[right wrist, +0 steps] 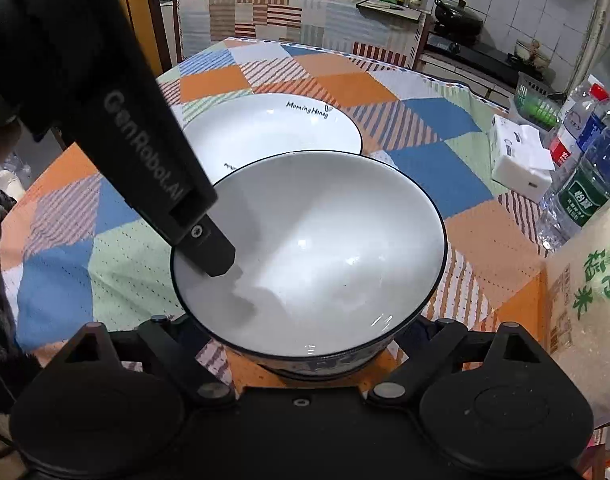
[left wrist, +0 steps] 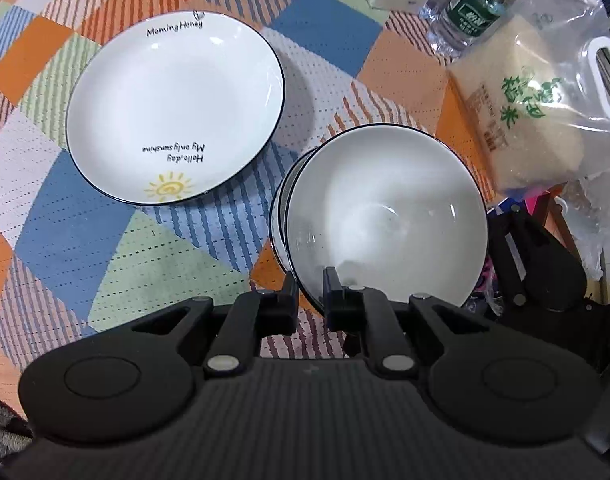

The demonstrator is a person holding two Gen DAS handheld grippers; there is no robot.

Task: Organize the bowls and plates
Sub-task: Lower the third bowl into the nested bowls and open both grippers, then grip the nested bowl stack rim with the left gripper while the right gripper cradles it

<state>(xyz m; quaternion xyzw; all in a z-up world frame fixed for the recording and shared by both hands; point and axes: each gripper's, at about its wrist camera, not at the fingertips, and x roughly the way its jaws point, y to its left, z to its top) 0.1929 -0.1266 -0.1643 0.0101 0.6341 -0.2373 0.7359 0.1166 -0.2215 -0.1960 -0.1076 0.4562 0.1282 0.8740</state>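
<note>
While the left gripper is clamped on the near rim of a white bowl, one finger is seen inside the bowl and the other outside its wall. A second rim is visible just behind and to the left of the held bowl, so another bowl seems to be nested under it; whether the two touch cannot be told. Both are placed above the patchwork tablecloth, to the right of a white plate printed with a sun and lettering, which lies flat on the cloth.

From the right wrist view, the same bowl is seen between the widely spread jaws of the right gripper, whose fingertips are hidden beneath it; no pad is seen pressing on it. A bag of rice and water bottles are kept at the right.
</note>
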